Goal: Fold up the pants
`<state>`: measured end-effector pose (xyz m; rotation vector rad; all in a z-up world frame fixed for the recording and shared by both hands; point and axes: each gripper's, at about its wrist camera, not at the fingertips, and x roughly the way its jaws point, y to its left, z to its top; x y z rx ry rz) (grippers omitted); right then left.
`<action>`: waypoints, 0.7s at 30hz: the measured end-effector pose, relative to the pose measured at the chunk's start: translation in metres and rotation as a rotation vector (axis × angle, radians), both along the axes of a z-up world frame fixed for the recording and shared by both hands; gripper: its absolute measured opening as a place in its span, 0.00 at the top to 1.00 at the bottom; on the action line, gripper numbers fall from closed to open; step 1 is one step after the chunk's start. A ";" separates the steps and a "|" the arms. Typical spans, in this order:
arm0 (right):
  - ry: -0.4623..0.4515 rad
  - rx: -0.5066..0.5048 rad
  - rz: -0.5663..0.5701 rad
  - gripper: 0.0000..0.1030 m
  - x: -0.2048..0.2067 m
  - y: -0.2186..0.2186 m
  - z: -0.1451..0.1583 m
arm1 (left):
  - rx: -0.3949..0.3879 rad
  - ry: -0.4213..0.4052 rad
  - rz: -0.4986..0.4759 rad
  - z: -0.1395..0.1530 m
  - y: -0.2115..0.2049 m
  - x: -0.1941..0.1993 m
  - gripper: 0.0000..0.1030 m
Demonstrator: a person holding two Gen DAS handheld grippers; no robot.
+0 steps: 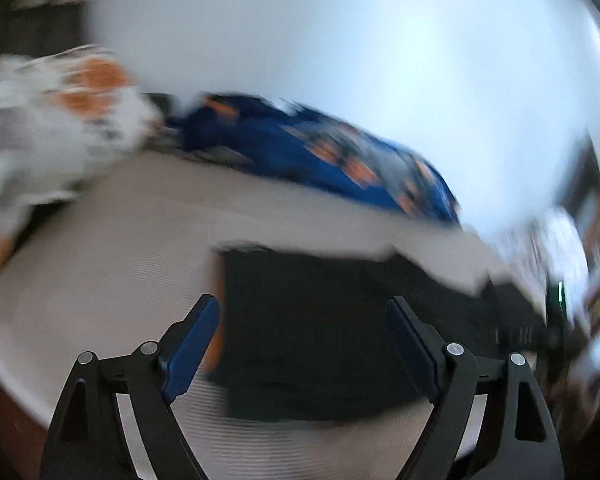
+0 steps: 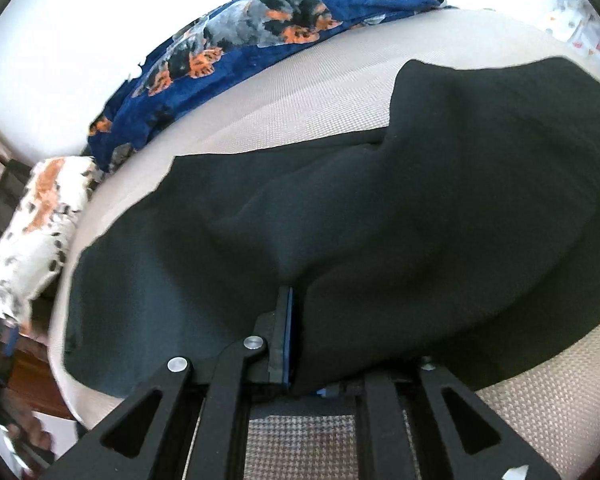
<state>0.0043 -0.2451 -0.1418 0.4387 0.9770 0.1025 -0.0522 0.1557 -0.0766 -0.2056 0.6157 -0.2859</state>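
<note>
Black pants point(image 2: 380, 200) lie spread on a beige woven surface point(image 2: 320, 96). My right gripper point(image 2: 294, 300) is shut on a pinched fold of the pants; cloth drapes over its right finger and hides it. In the left wrist view, which is blurred, the pants point(image 1: 320, 340) lie just ahead of my left gripper point(image 1: 302, 320), which is open and empty a little above the surface point(image 1: 100, 280).
A blue blanket with orange and grey dog print point(image 2: 240, 40) lies along the far edge, also in the left wrist view point(image 1: 320, 148). A white and orange spotted cloth point(image 2: 40, 220) sits at the left. A pale wall point(image 1: 340, 40) is behind.
</note>
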 end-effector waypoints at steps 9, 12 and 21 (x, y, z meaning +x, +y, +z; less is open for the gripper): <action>0.006 0.242 -0.036 0.82 0.002 -0.080 0.002 | 0.107 0.136 -0.094 -0.057 -0.049 0.033 0.18; -0.010 0.280 -0.114 0.78 0.007 -0.134 0.003 | 0.127 0.157 -0.098 -0.057 -0.051 0.037 0.18; -0.067 0.458 -0.451 0.75 0.008 -0.302 -0.011 | 0.145 0.186 -0.077 -0.055 -0.050 0.046 0.18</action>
